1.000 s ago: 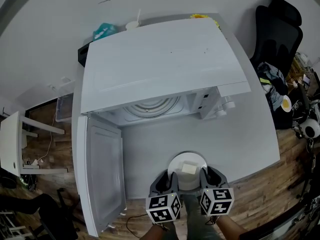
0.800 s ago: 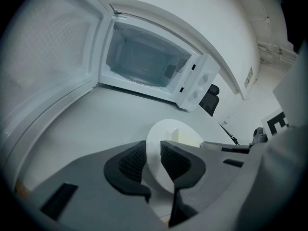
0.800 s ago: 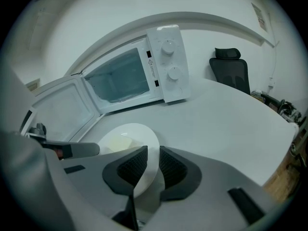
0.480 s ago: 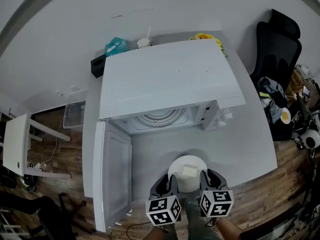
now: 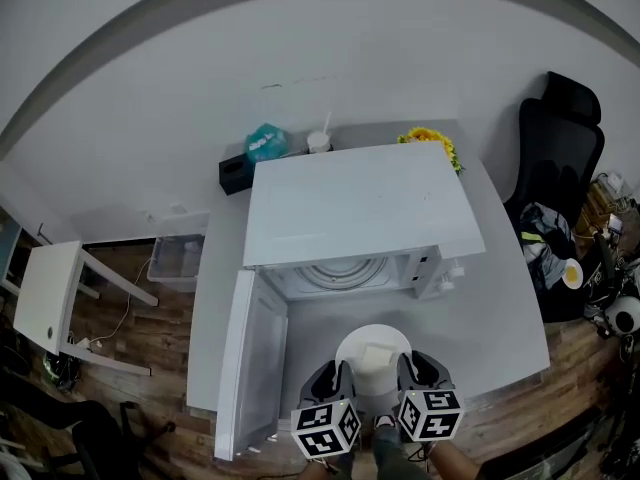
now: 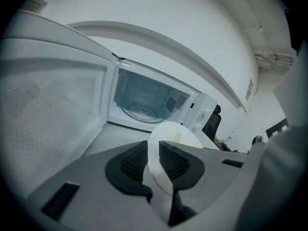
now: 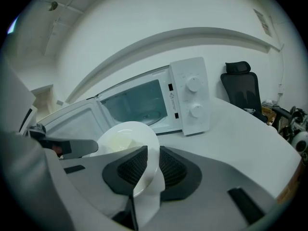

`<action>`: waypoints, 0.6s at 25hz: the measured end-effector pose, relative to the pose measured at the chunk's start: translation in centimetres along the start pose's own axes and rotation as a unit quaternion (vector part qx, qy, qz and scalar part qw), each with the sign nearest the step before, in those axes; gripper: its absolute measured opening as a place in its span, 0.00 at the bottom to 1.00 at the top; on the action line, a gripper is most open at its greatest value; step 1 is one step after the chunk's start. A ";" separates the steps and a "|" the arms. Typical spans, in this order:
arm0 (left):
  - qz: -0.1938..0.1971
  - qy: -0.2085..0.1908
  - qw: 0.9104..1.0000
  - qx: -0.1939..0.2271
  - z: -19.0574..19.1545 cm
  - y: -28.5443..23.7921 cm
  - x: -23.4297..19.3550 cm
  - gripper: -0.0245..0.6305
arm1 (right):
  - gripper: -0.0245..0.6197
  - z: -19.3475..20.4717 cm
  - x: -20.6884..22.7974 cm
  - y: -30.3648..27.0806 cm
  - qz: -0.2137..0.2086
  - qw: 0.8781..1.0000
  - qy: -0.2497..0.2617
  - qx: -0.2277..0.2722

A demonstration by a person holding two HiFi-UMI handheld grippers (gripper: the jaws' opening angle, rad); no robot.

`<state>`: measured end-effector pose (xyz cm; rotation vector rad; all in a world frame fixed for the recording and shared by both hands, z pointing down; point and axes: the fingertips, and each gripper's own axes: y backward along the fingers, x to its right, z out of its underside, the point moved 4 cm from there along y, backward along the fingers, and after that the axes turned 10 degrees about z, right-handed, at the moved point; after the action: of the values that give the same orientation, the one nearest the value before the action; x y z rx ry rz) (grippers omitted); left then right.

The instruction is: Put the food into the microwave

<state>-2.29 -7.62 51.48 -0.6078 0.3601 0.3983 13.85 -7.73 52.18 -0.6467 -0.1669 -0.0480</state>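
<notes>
A white plate (image 5: 360, 346) with a pale square of food (image 5: 378, 357) on it is carried between my two grippers in front of the white microwave (image 5: 360, 203). The microwave's door (image 5: 255, 363) stands open to the left and shows the glass turntable (image 5: 345, 273). My left gripper (image 5: 338, 373) has just been closing its jaws and now pinches the plate's left rim (image 6: 166, 138). On the right rim (image 7: 122, 138) my right gripper (image 5: 412, 368) is shut. The open cavity (image 6: 144, 105) lies straight ahead.
The microwave stands on a grey table (image 5: 500, 318) whose front edge is close to me. Behind the microwave are yellow flowers (image 5: 430, 140), a cup (image 5: 319, 142), a teal bag (image 5: 266, 143) and a black box (image 5: 235, 175). A black chair (image 5: 560, 158) stands at the right, a white side table (image 5: 45, 303) at the left.
Both grippers have risen together with the plate held between them. The head view has drawn back, so the microwave looks smaller and more wall shows.
</notes>
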 end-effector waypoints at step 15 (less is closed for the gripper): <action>-0.027 -0.001 0.999 0.041 -4.9 0.1 -2.2 0.15 | 0.17 -5.1 -3.3 -2.3 -0.048 0.998 0.017 0.037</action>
<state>-5.24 -11.05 48.66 -0.5349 0.3549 0.3310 11.05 -12.66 48.95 -0.5639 -0.1664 -0.1447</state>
